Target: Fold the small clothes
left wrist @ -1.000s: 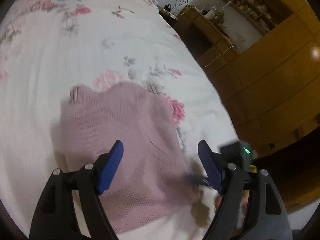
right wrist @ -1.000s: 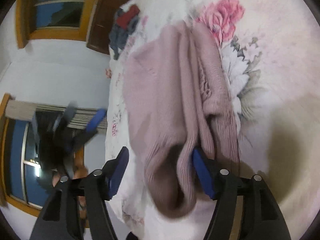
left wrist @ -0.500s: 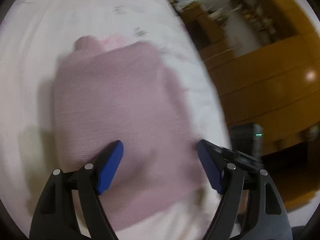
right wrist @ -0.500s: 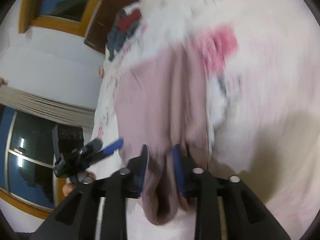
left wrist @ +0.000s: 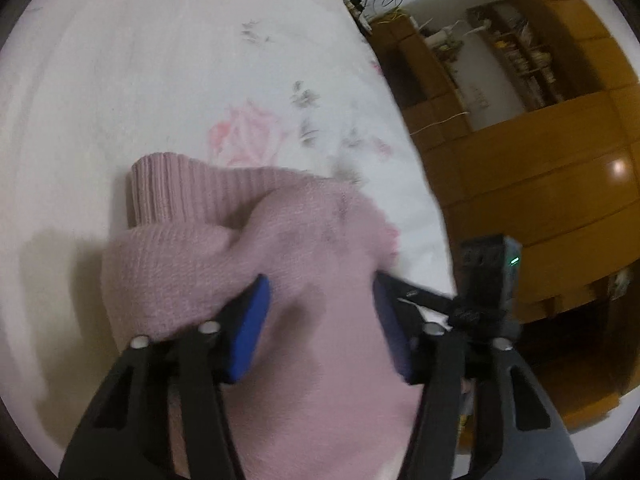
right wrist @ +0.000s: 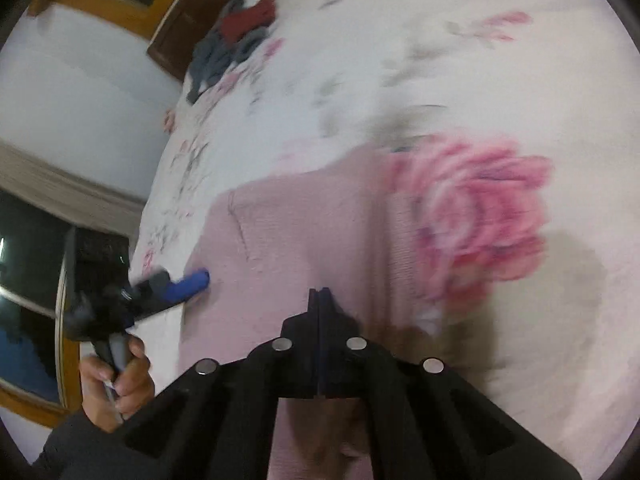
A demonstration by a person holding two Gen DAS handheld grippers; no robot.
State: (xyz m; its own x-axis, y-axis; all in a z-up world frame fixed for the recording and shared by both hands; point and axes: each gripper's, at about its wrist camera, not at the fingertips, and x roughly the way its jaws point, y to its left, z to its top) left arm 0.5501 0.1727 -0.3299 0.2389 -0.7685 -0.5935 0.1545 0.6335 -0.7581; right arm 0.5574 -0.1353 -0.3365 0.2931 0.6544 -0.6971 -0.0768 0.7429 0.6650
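Note:
A pink knit sweater lies bunched on the floral bed sheet. My left gripper has its blue fingers pressed in on a raised hump of the knit. In the right wrist view the sweater spreads flatter, and my right gripper is shut, its pads together on a fold at the near edge. The left gripper shows there at the sweater's left edge, held by a hand. The ribbed cuff sticks out at the far left.
A heap of dark blue and red clothes sits at the far end of the bed. Wooden cabinets and shelves stand past the bed's right edge. A window with a wooden frame is on the left wall.
Both grippers have closed. The right one went from open around a sweater fold to fully shut on it; the left one narrowed onto the knit, which now bulges up between its fingers.

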